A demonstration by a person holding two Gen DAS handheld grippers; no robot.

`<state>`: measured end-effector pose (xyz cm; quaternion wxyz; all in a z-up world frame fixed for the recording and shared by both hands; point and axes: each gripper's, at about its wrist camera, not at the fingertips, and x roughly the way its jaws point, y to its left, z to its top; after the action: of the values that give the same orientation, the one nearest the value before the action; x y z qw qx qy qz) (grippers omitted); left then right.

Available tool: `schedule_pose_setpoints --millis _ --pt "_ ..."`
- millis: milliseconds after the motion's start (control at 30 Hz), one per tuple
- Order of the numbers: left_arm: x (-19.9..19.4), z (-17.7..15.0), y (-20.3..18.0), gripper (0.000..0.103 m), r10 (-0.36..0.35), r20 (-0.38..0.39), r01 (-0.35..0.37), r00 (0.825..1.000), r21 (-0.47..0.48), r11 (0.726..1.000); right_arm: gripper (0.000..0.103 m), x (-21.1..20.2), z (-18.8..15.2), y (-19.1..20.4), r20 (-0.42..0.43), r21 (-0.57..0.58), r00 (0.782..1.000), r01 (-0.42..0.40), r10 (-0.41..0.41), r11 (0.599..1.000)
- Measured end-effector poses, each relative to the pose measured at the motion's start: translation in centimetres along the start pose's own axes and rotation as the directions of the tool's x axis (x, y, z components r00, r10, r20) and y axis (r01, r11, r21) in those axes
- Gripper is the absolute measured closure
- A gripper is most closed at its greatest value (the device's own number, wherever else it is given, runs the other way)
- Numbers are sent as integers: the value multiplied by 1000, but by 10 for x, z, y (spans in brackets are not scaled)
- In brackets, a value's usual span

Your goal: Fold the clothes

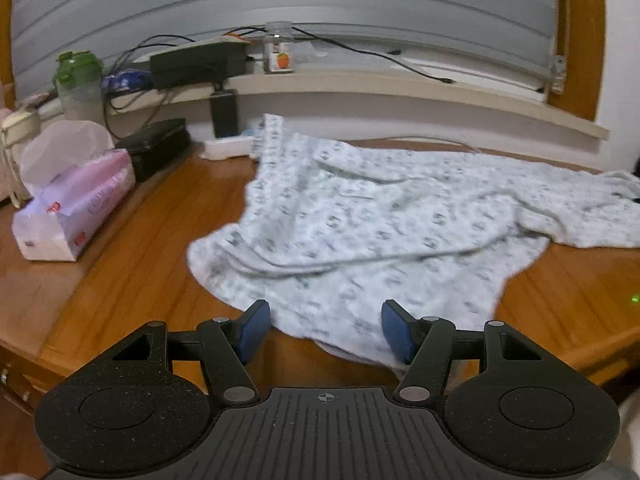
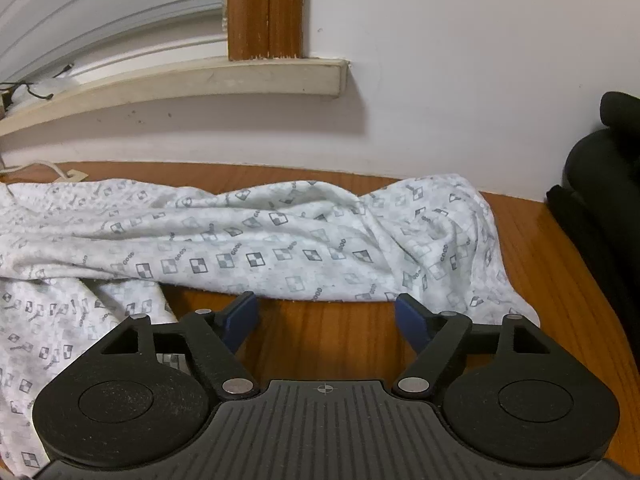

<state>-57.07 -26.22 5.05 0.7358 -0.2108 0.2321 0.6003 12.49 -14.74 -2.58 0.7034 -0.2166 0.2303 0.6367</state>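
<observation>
My left gripper [image 1: 326, 330] is released, jaws apart, nothing pinched. The near hem of the garment [image 1: 360, 232] lies between and under the blue pads [image 1: 254, 330], but they don't press on it.

My right gripper [image 2: 326, 320] is released too, jaws wide, only bare wood between the pads. The garment's [image 2: 248, 248] edge sits just beyond the tips, not touching as far as I can tell.

The garment is white with a small grey check print, spread rumpled across the wooden surface [image 1: 132, 264], reaching from near the front edge to the far wall.

Left view only:
- tissue pack [image 1: 76, 208], pink and white, on the left of the surface, well apart from the garment
- black case [image 1: 156, 150] behind it
- green-lidded bottle [image 1: 78, 84] far left
- window ledge [image 1: 360, 84] carrying a black box [image 1: 196, 64], cables and a clear jar [image 1: 279, 46]
- this view is blurred, so the print is unreadable

Right view only:
- sharp print detail
- right end of the garment bunched into a ridge near the wall
- a cord with a tag [image 2: 76, 176] at the far left
- wooden window frame [image 2: 264, 8]
- dark chair [image 2: 600, 200] off the right edge of the surface [image 2: 328, 340]
</observation>
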Motion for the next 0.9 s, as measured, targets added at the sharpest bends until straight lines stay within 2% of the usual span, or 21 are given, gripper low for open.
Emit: schedule_pose_setpoints --millis 100,167,200,233,300,333,500,633,667,767,867,900 --pt "4 -1 -8 39 -55 -10 55 998 -1 998 27 0 0 0 0 0 1000 1 -1 1000" --pt "8 -3 -15 39 -58 -7 58 998 17 998 26 0 0 0 0 -1 1000 2 -2 1000" --pt "9 -3 -17 45 -57 -4 57 998 26 998 26 0 0 0 1 -2 1000 3 -3 1000" --pt "10 -3 -19 62 -57 -1 57 998 34 998 26 0 0 0 1 -3 1000 4 -4 1000" --pt "11 -2 -20 83 -64 3 64 998 39 997 26 0 0 0 0 -2 1000 4 -4 1000" --pt "11 -2 -20 90 -68 5 68 998 40 997 26 0 0 0 0 -1 1000 4 -4 1000" --pt "-6 4 -8 94 -53 45 51 998 51 997 26 0 0 0 0 -6 1000 2 -2 1000" --pt "-69 23 39 95 59 130 -65 990 40 997 26 -2 -2 1 -1 -18 1000 -13 13 1000" --pt "-84 25 53 95 72 126 -76 989 26 997 26 -4 -3 0 -7 -14 1000 -23 23 1000" --pt "-108 19 80 95 107 59 -109 992 22 994 26 -10 -5 0 -28 -6 998 -48 48 999" --pt "-97 -2 89 92 88 -68 -87 994 21 996 26 -17 -8 8 -34 -24 997 -67 66 997" --pt "-93 -6 90 89 87 -86 -86 992 16 996 26 -19 -9 11 -32 -38 997 -68 67 997"
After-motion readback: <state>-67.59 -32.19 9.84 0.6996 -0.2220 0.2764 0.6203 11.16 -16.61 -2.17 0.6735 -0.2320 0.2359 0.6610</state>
